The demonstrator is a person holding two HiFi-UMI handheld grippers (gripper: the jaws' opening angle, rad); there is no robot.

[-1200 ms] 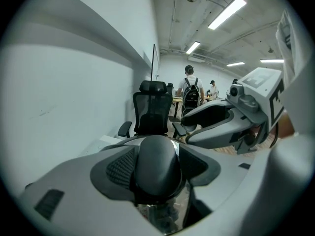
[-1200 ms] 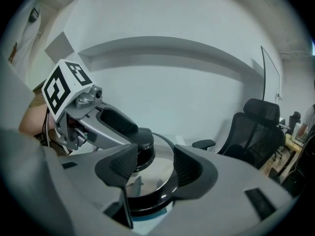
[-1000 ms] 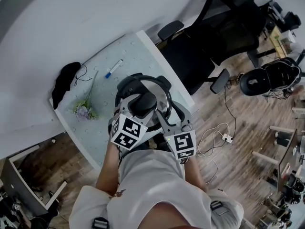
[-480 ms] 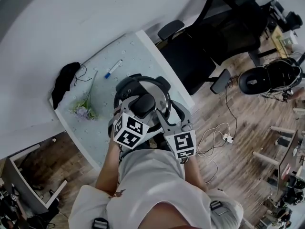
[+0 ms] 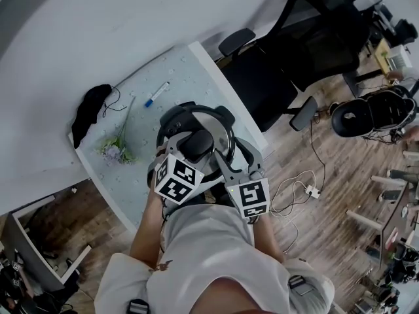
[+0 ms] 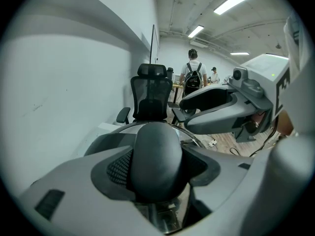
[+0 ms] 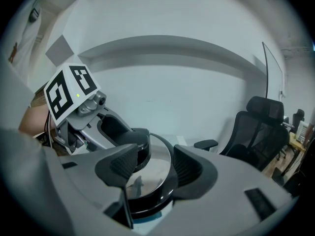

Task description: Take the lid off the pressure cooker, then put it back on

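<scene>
Black knob (image 6: pixel 156 154) is clamped in the left claw (image 6: pixel 158 173), ready to lift the lid (image 7: pixel 143 181). The right claw (image 7: pixel 150 167) gapes open astride its rim, probably for bracing.

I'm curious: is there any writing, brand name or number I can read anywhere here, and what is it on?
No readable text anywhere in these views.
Left marker cube and right marker cube: black-and-white square patterns, not letters or numbers.
Blue pen: any print is too small to read.
Pressure cooker lid: no label or brand shows.
</scene>
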